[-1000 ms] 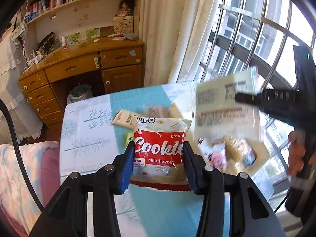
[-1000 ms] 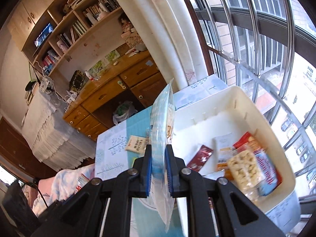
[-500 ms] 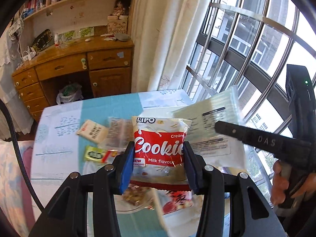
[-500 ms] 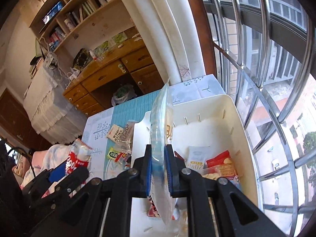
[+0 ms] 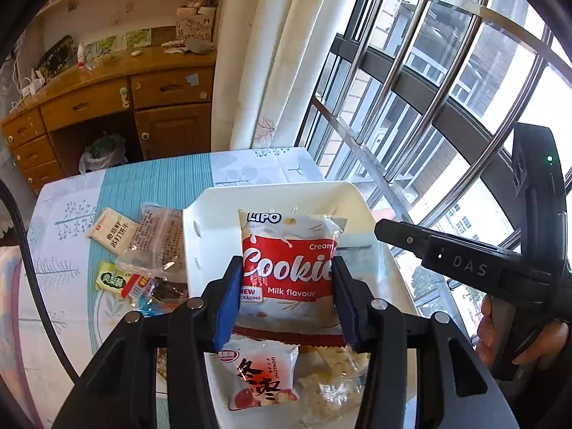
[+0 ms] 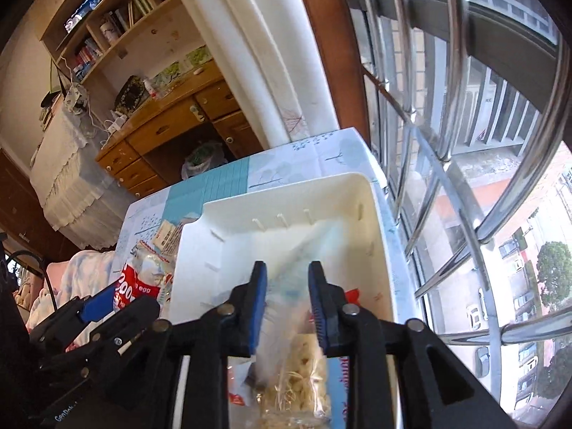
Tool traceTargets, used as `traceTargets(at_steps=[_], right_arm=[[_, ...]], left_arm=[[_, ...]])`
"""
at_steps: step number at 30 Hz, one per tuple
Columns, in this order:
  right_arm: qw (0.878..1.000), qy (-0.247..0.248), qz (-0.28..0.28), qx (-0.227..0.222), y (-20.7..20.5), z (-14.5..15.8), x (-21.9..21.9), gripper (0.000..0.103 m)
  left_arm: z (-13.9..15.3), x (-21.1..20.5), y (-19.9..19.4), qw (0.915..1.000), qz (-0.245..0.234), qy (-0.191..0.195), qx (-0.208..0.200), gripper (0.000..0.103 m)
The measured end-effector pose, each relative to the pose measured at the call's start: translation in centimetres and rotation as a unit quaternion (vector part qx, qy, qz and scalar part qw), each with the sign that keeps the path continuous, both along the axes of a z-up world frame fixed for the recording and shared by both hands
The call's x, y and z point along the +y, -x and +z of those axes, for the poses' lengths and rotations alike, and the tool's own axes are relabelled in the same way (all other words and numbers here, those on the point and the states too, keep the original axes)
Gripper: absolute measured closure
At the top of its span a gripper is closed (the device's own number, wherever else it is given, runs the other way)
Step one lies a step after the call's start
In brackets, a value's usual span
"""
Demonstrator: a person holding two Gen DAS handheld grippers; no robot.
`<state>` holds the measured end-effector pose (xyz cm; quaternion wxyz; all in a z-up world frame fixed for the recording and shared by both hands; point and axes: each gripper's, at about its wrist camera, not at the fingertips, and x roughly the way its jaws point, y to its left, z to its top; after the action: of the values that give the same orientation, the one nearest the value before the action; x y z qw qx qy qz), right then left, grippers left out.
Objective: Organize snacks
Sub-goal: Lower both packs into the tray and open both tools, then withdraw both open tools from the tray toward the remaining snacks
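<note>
My left gripper [image 5: 286, 300] is shut on a red and white Lipo cookie packet [image 5: 287, 268] and holds it above the white plastic bin [image 5: 271, 196]. My right gripper [image 6: 287, 304] is open over the same bin [image 6: 375, 236]. A pale clear flat packet [image 6: 304, 246] lies blurred in the bin just beyond its fingers, free of them. The bin holds several snack packets, among them a red date packet [image 5: 259, 375] and a clear bag of pale snacks [image 6: 304, 375]. The right gripper also shows in the left wrist view [image 5: 393, 230].
Loose snack packets [image 5: 139, 254] lie on the blue and white tablecloth [image 5: 71, 221] left of the bin. The window bars [image 5: 411, 107] run close along the table's right side. A wooden desk [image 5: 107, 100] stands beyond the table.
My right gripper has opened and let go of the flat clear packet, which dropped into the bin. My left gripper has carried the cookie packet over the bin.
</note>
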<state>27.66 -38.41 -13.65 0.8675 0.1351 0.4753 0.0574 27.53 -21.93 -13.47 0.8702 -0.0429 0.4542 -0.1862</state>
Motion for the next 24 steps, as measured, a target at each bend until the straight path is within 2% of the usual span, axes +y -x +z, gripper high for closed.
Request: traceTargets(at_steps=[2,4,7,9,13,17,24], right_arm=[[1.000,0.000,0.001,0.000,0.0,0.0,-0.2,0.066],[1.000,-0.003,0.003,0.000,0.2,-0.1,-0.3,0.064],[1.000,-0.006,0.004,-0.003,0.3,0.1,-0.2,0.063],[1.000,-0.004,0.005,-0.004,0.4,0.2,0.1,0.056],[1.000,-0.004,0.007,-0.010,0.6,0.7,0.8,0.052],[1.000,0.000,0.006,-0.018,1.4,1.2,1.8,0.037],[1.000,0.009,0.002,-0.023,2.9,2.0,4.3,0.035]], left_arm=[[-0.1,-0.3,-0.1,1.0000,-0.002,0.005,0.007,0.049],[0.0,-0.1,-0.1,0.9999,-0.001,0.005,0.009,0.034],[0.3,0.0,0.3,1.0000,0.002,0.002,0.007,0.026],[0.5,0.3,0.4,0.9999,0.007,0.000,0.010,0.024],[1.0,1.6,0.9,0.9994,0.022,0.008,0.024,0.023],[1.6,3.4,1.7,0.9986,0.044,0.015,0.027,0.022],[2.6,7.6,3.7,0.9967,0.071,0.027,0.027,0.022]])
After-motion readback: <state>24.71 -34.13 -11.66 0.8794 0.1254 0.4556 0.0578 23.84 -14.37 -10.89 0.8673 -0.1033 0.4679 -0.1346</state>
